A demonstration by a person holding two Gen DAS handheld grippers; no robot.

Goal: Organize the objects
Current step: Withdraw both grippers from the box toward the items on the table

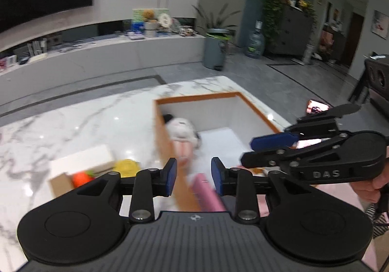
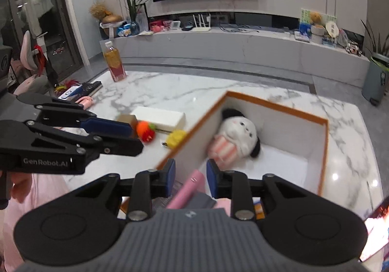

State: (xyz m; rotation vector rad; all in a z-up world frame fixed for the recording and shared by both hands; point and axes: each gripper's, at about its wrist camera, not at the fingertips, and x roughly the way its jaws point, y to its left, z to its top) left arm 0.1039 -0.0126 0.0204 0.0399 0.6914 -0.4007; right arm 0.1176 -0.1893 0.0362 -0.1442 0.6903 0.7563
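An orange-rimmed white box (image 1: 255, 108) (image 2: 323, 140) stands on the marble table. A white plush toy with black ears and a pink striped body (image 1: 182, 133) (image 2: 235, 137) lies inside it. A pink flat object (image 1: 209, 193) (image 2: 187, 190) lies at the box's near end. My left gripper (image 1: 194, 174) is open and empty above the box's near left wall. My right gripper (image 2: 190, 176) is open and empty above the pink object. Each gripper shows from the side in the other's view: the right one (image 1: 274, 142), the left one (image 2: 116, 133).
Left of the box lie a white rectangular box (image 2: 159, 117) (image 1: 82, 159), an orange toy (image 2: 145, 131) (image 1: 81, 178) and a yellow toy (image 2: 177, 137) (image 1: 127, 167). A bottle of amber liquid (image 2: 114, 61) and a remote (image 2: 83, 89) sit at the far left. A phone (image 1: 317, 106) glows at the right.
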